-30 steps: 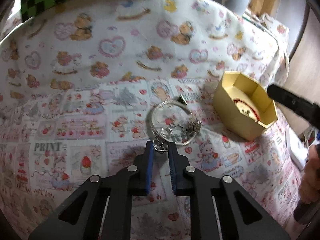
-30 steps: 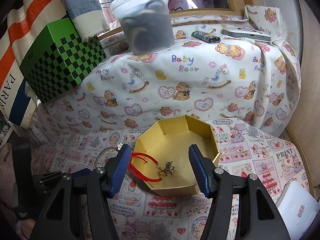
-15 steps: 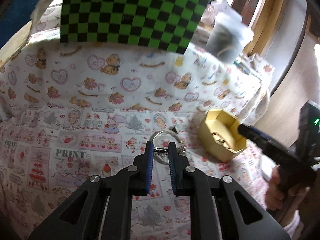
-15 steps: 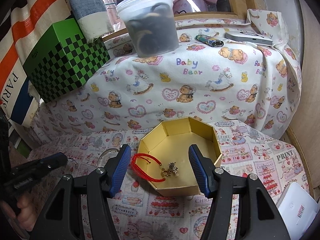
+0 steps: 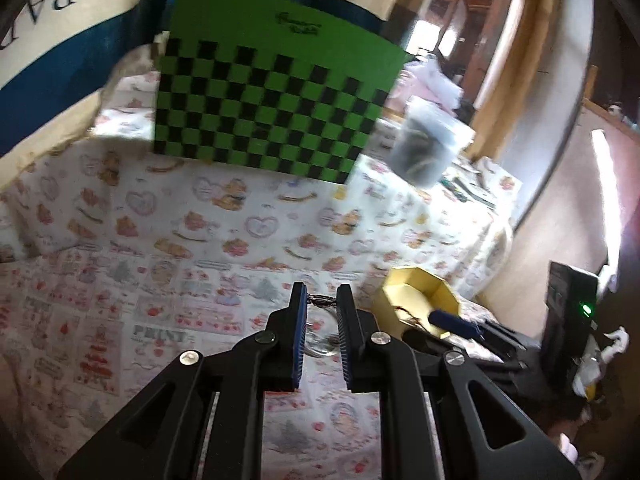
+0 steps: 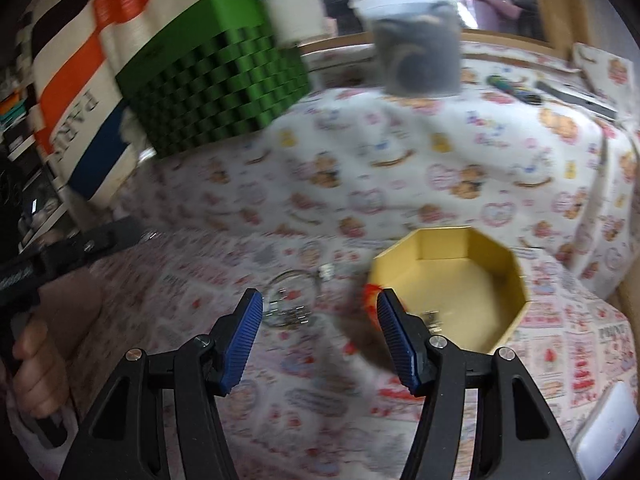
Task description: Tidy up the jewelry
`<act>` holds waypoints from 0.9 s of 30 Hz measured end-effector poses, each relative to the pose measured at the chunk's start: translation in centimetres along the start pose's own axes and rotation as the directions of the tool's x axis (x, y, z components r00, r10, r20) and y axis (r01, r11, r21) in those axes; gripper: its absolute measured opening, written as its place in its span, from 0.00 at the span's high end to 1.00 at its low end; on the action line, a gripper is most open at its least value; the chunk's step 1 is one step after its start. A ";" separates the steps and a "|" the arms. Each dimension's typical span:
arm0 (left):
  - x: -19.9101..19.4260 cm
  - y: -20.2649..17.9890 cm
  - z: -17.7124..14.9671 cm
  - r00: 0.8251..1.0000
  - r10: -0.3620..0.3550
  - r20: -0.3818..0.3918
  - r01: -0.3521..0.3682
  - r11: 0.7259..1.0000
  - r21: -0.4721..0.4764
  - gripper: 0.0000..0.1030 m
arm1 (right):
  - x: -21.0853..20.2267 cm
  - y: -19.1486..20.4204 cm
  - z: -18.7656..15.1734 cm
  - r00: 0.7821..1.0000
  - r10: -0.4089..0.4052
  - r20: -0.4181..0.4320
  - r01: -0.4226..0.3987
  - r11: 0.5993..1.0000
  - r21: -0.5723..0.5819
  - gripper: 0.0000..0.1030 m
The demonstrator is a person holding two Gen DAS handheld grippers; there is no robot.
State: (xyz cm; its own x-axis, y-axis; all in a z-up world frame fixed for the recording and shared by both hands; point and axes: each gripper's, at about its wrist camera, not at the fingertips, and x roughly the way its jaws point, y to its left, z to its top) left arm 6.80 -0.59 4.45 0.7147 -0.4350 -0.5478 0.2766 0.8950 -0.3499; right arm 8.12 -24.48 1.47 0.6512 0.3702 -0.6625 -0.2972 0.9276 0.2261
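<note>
My left gripper (image 5: 320, 293) is shut on a small silver chain piece (image 5: 320, 300) and holds it above the cloth. In the right wrist view the left gripper (image 6: 140, 236) is at the far left with a shiny bit at its tip. A silver bangle (image 6: 296, 278) with charms lies on the cloth. Right of it stands a yellow octagonal box (image 6: 444, 246) holding a red cord bracelet (image 6: 370, 296) and a small gold charm (image 6: 432, 316). My right gripper (image 6: 320, 304) hovers between bangle and box. Its jaws are closing and nothing is between them.
A green checkered box (image 6: 216, 92) and a clear tub with dark contents (image 6: 416, 40) stand on the raised back ledge. A striped bag (image 6: 80, 80) leans at the left. A person's hand (image 6: 36, 360) grips the left tool. A white object (image 6: 608, 420) lies at the front right.
My left gripper has risen and drawn back from the bangle with the chain piece. My right gripper has shifted left, from over the box to beside it, and its jaws have narrowed slightly.
</note>
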 end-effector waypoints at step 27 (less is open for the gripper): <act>1.7 3.1 -0.2 0.990 0.137 -0.029 -0.138 0.990 -0.035 0.87 | 3.3 3.6 0.6 0.980 -0.176 -0.091 0.172 0.984 -0.045 0.99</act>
State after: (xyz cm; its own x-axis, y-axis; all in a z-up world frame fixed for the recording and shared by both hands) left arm 8.79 1.37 2.29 0.7269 -0.3105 -0.6125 0.1523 0.9426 -0.2972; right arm 9.65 -19.92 0.49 0.6270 0.1953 -0.7541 -0.2115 0.9744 0.0764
